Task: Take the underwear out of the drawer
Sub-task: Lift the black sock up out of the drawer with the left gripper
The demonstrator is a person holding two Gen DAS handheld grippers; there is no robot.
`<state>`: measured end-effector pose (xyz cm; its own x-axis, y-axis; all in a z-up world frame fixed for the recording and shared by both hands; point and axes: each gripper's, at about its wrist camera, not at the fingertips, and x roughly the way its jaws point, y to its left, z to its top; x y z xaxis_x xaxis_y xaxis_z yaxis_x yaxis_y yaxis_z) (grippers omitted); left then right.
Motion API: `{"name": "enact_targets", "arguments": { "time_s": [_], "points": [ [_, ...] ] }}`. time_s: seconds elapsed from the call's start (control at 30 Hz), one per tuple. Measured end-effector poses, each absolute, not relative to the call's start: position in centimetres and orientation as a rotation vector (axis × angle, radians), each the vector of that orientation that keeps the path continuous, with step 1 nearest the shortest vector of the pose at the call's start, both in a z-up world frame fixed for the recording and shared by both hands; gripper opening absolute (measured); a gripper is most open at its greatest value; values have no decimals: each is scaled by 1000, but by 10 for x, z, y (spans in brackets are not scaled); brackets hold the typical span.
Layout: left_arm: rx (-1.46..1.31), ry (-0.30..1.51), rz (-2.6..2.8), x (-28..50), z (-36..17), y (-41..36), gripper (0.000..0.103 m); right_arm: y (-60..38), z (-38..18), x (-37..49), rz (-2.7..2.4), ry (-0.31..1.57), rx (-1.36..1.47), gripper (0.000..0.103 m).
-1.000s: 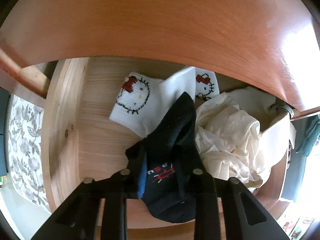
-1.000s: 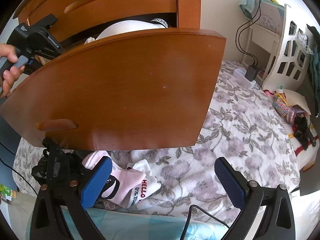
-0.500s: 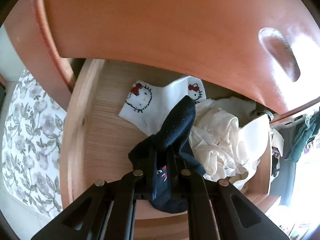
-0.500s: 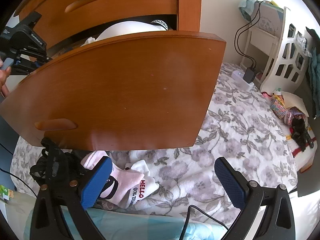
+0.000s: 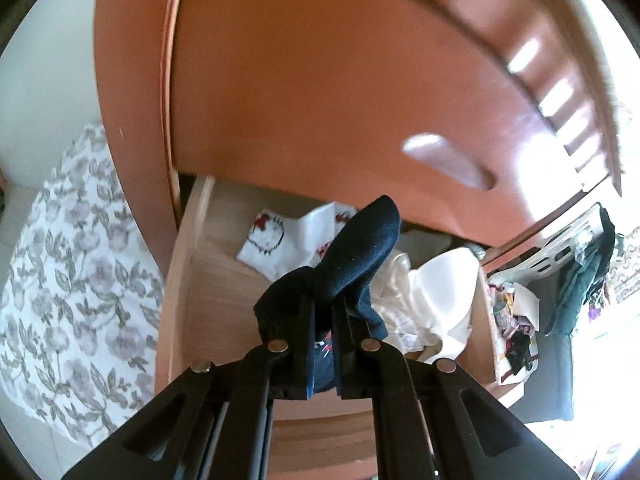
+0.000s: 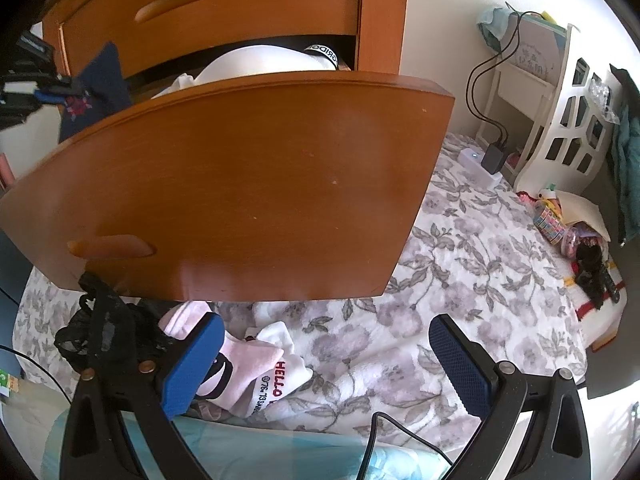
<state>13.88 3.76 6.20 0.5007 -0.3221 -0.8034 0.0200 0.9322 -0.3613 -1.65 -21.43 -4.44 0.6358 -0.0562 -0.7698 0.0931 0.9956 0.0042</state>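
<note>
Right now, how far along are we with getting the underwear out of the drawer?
Partway. Done: a few pieces already lie on the bedspread, a black lace one and pink and white ones. In hand: the left gripper is shut on a dark garment above the drawer. Left: the white cat-print piece and cream garments inside. The right gripper is open, empty.

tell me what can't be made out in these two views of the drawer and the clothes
- Left wrist view: the dark navy garment is bunched in the shut left gripper, so its type is unclear.
- Left wrist view: the orange wooden dresser front is motion-blurred.
- Right wrist view: the orange wooden drawer front hides most drawer contents.
</note>
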Motion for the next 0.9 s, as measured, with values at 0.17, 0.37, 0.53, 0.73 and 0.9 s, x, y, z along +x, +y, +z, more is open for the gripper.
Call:
{"name": "enact_targets", "arguments": {
  "time_s": [0.17, 0.37, 0.53, 0.73, 0.9],
  "points": [
    [-320, 946, -236, 129, 90, 42, 7, -213, -43, -18, -92, 870, 36, 103],
    [-312, 835, -281, 105, 131, 42, 7, -212, -41, -20, -100, 859, 24, 103],
    [-296, 742, -326, 77, 169, 42, 7, -210, -40, -21, -106, 850, 15, 103],
    [-278, 654, -368, 41, 204, 41, 7, -210, -36, -26, -114, 827, 13, 103],
    [-269, 606, -402, 13, 220, 39, 7, -210, -34, -29, -117, 812, 12, 103]
  ]
}}
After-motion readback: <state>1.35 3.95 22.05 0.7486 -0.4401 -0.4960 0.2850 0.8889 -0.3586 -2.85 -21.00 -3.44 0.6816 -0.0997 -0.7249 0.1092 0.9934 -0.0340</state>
